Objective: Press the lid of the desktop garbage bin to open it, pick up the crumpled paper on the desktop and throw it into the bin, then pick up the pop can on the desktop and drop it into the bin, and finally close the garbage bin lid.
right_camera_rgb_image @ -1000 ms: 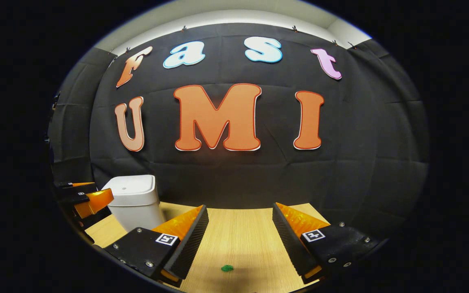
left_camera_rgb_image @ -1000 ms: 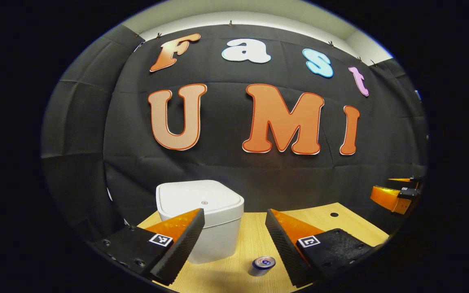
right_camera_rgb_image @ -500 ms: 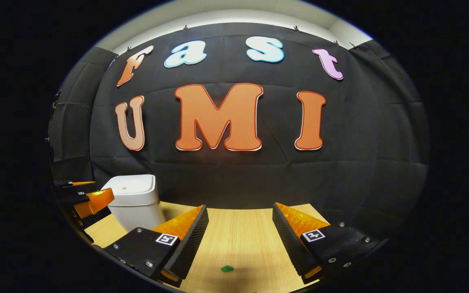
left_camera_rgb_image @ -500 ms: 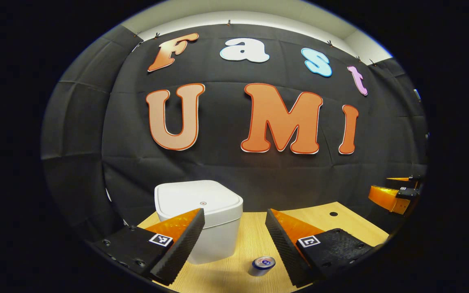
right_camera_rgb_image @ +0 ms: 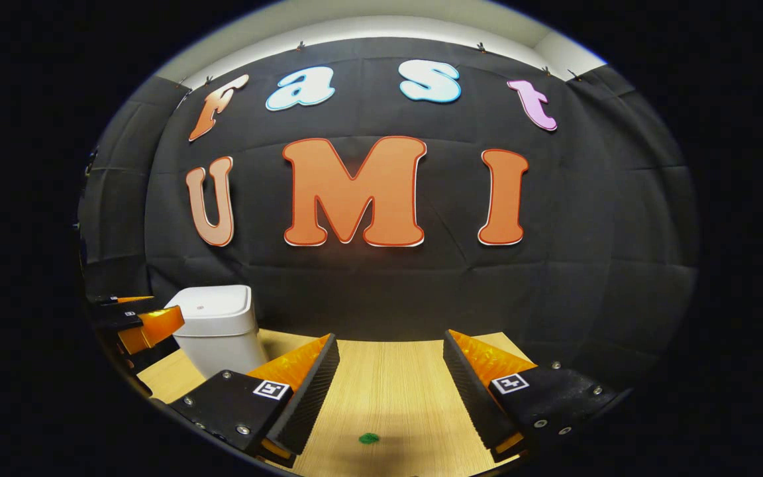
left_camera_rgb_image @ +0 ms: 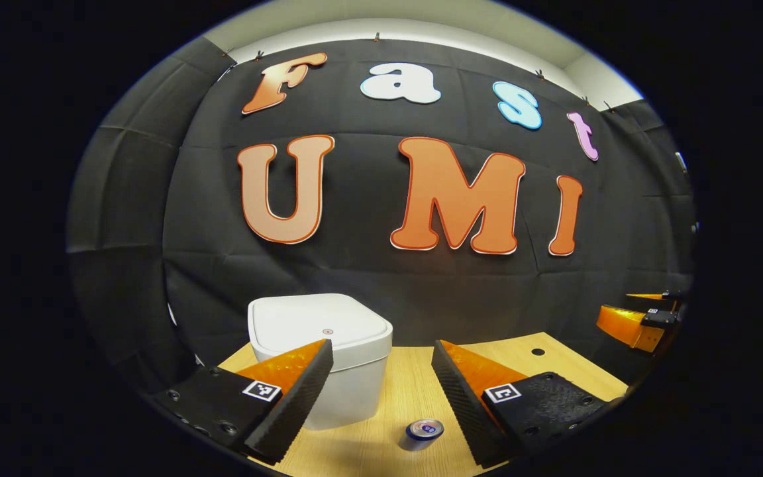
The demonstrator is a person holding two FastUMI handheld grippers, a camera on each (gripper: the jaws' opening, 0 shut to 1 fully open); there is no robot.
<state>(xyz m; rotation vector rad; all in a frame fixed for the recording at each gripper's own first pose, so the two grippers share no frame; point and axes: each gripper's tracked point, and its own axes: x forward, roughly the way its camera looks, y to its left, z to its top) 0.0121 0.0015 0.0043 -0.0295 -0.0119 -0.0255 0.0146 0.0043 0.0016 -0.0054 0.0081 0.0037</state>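
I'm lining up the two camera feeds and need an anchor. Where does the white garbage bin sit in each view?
Left gripper view: the white garbage bin stands lower centre-left on the wooden desktop, partly behind that tool's left finger, lid shut.
Right gripper view: the bin sits at the lower left, farther off, beside the other tool.
Shared landmark: the small dot in the middle of the bin's lid.

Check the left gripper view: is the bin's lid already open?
No, the white lid sits flat and closed on the garbage bin, with the left tool open and apart from it.
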